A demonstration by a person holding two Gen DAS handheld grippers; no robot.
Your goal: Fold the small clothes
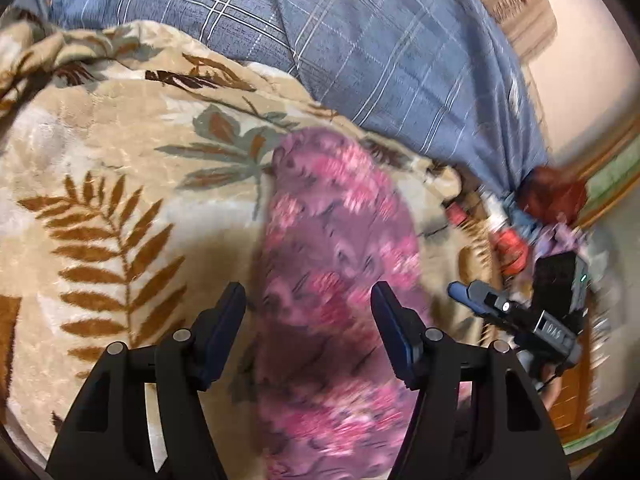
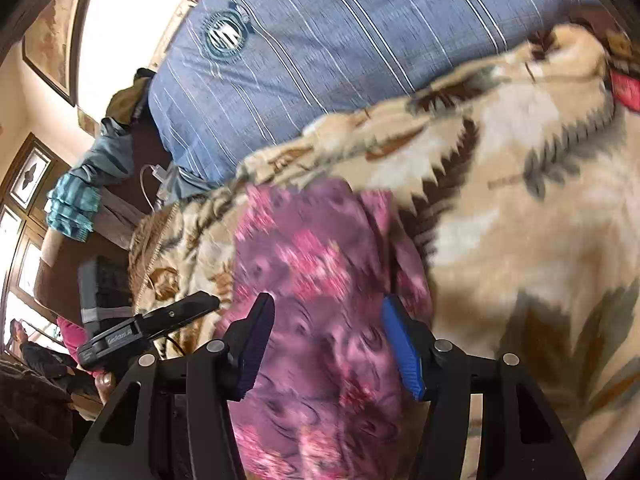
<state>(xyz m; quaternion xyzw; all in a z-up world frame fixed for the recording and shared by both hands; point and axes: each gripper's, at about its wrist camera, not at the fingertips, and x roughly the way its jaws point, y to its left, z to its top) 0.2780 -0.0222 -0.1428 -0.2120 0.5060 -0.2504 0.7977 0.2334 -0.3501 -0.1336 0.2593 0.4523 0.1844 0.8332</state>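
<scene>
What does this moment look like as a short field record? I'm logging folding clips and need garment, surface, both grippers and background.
garment: pink-purple floral cloth, lying in a long strip, blurred
surface: beige leaf-print blanket
left gripper: open above the cloth, nothing held
right gripper: open above the cloth, nothing held
background: blue plaid pillow behind the blanket
fold state: cannot tell
</scene>
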